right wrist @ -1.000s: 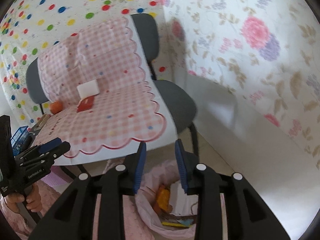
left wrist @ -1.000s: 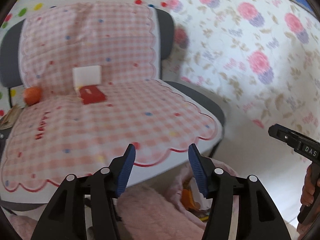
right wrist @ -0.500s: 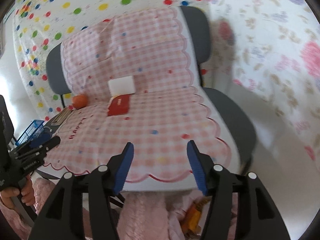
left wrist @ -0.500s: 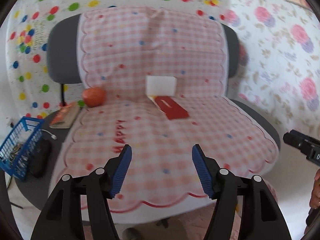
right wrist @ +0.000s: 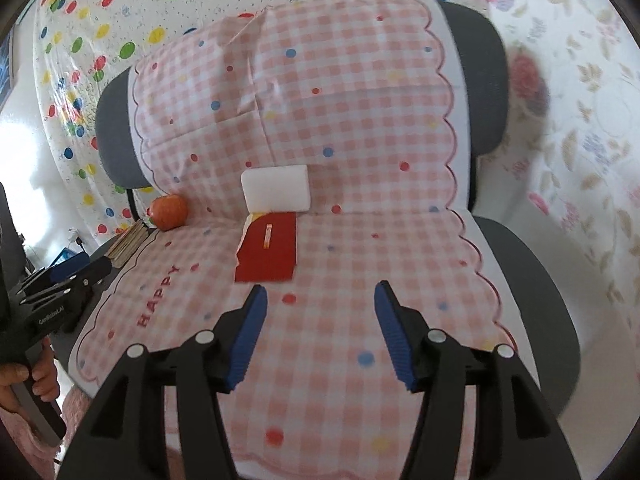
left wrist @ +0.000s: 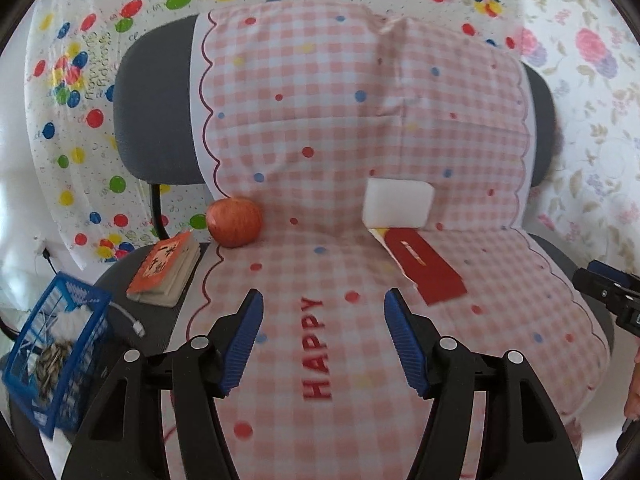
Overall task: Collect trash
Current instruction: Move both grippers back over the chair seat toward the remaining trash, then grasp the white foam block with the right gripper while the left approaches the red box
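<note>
- Left wrist view: approach step, by the look of it, with nothing picked up yet. Left hand-held gripper (left wrist: 323, 338) spread wide and empty, poised above the near part of the checked seat cover (left wrist: 500, 320), over the word HAPPY.
- Likely trash: red packet (left wrist: 426, 270) lying flat on the cover, far right of the open jaws, with its far end tucked under a white block (left wrist: 398, 203) leaning on the chair back.
- Next move, as judged: forward and right, low enough to catch the thin packet's edge; flatness could make the pinch slip.
- Also there: apple (left wrist: 235, 222) far left, small book (left wrist: 166, 268) beside it on the bare seat, blue basket (left wrist: 52, 364) at near left, none in the path.
- Right wrist view: right hand-held gripper (right wrist: 318, 334) likewise wide apart and holding nothing, closer to the red packet (right wrist: 267, 254), which lies just beyond and left of its left finger.
- White block (right wrist: 276, 189) touching the packet's far end; could tip when the packet is drawn out.
- Left hand-held gripper (right wrist: 68, 276) visible at the left edge, well apart from the packet.
- Trash container not visible in either view.
</note>
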